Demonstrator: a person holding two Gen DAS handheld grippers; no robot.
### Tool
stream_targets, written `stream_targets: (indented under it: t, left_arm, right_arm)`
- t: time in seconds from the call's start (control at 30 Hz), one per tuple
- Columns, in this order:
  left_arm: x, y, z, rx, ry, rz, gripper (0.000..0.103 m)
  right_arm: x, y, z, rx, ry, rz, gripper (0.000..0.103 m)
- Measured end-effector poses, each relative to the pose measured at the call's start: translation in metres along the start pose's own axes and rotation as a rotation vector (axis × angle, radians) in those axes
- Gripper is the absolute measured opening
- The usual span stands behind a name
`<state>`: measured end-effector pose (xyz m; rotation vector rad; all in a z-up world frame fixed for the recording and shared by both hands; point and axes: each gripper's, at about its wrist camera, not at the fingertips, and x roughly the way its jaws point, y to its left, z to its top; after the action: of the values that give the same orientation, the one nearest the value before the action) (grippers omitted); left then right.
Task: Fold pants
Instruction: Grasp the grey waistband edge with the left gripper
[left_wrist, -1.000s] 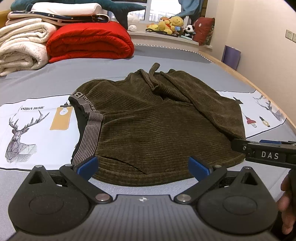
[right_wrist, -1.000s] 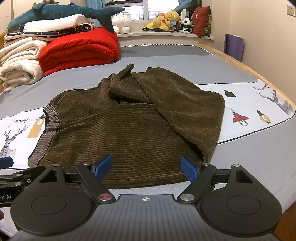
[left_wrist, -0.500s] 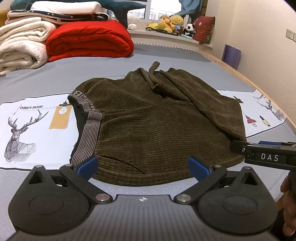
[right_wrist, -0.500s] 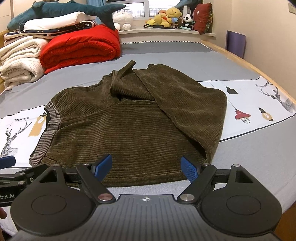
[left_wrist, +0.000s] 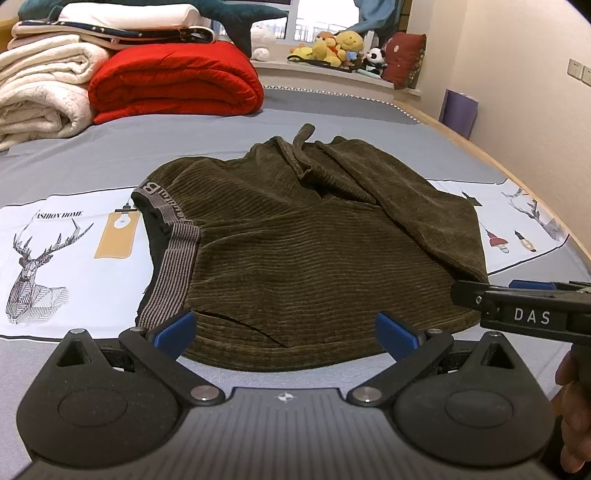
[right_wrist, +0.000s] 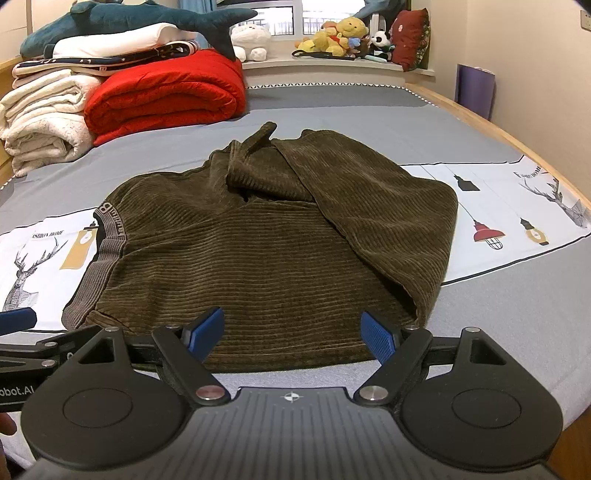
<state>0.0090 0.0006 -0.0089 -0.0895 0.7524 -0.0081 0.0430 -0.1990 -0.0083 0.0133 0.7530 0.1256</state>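
Pants (left_wrist: 314, 251) lie folded near the bed's (left_wrist: 332, 125) near edge, legs tucked underneath, hidden. Left gripper (left_wrist: 284, 332) and right gripper (right_wrist: 291, 332) gape wide, empty.

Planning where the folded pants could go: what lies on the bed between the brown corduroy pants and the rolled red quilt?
Only bare grey bedsheet separates the brown corduroy pants from the rolled red quilt; both wrist views show it.

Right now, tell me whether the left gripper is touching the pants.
Cannot tell. In the left wrist view the left gripper is open, its blue pads overlapping the near hem of the pants, but neither view shows contact or a gap plainly.
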Motion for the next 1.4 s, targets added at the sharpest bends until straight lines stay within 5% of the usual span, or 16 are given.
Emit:
stream_targets:
  t: [0.33, 0.4, 0.47, 0.53, 0.57, 0.73, 0.9, 0.97, 1.03, 1.1, 1.17, 1.3, 1.4]
  left_arm:
    - [-0.006, -0.002, 0.001, 0.006, -0.029, -0.064, 0.1]
    - [-0.008, -0.003, 0.001, 0.016, -0.038, -0.081, 0.078]
    - [-0.009, -0.006, 0.002, 0.04, -0.04, -0.095, 0.036]
    - [-0.01, -0.006, 0.003, 0.055, -0.033, -0.106, 0.014]
    - [-0.01, -0.003, 0.005, 0.052, -0.024, -0.114, 0.011]
    - [-0.005, 0.038, 0.035, -0.001, 0.074, -0.203, 0.012]
    - [0.019, 0.109, 0.068, 0.01, 0.045, -0.093, 0.012]
    - [0.036, 0.144, 0.063, -0.066, 0.033, -0.079, 0.012]
    - [0.065, 0.173, 0.06, -0.2, 0.167, -0.035, 0.013]
    - [0.082, 0.193, 0.061, -0.38, 0.212, -0.101, 0.013]
    - [0.095, 0.198, 0.061, -0.453, 0.234, -0.143, 0.021]
    - [0.119, 0.189, 0.062, -0.433, 0.298, -0.119, 0.032]
    - [0.136, 0.182, 0.061, -0.405, 0.327, -0.125, 0.06]
  right_arm:
    - [-0.002, 0.004, 0.001, -0.006, -0.003, 0.027, 0.071]
    - [-0.003, 0.004, 0.001, -0.008, -0.008, 0.03, 0.061]
    - [-0.003, 0.004, 0.001, -0.006, -0.015, 0.033, 0.052]
    - [-0.005, 0.004, 0.002, -0.002, -0.024, 0.038, 0.043]
    - [-0.005, 0.004, 0.002, -0.003, -0.029, 0.038, 0.037]
    - [-0.005, 0.0, 0.004, 0.018, -0.026, 0.039, 0.036]
    - [-0.005, -0.003, 0.005, 0.022, 0.0, 0.073, 0.037]
    - [-0.006, -0.003, 0.006, 0.023, 0.003, 0.083, 0.038]
    - [-0.005, -0.004, 0.007, 0.029, 0.006, 0.092, 0.04]
    - [-0.003, -0.005, 0.008, 0.032, 0.012, 0.097, 0.041]
    - [0.0, -0.005, 0.009, 0.034, 0.026, 0.103, 0.041]
    - [0.008, 0.0, 0.013, 0.041, 0.051, 0.124, 0.042]
    - [0.012, 0.004, 0.017, 0.041, 0.056, 0.133, 0.042]
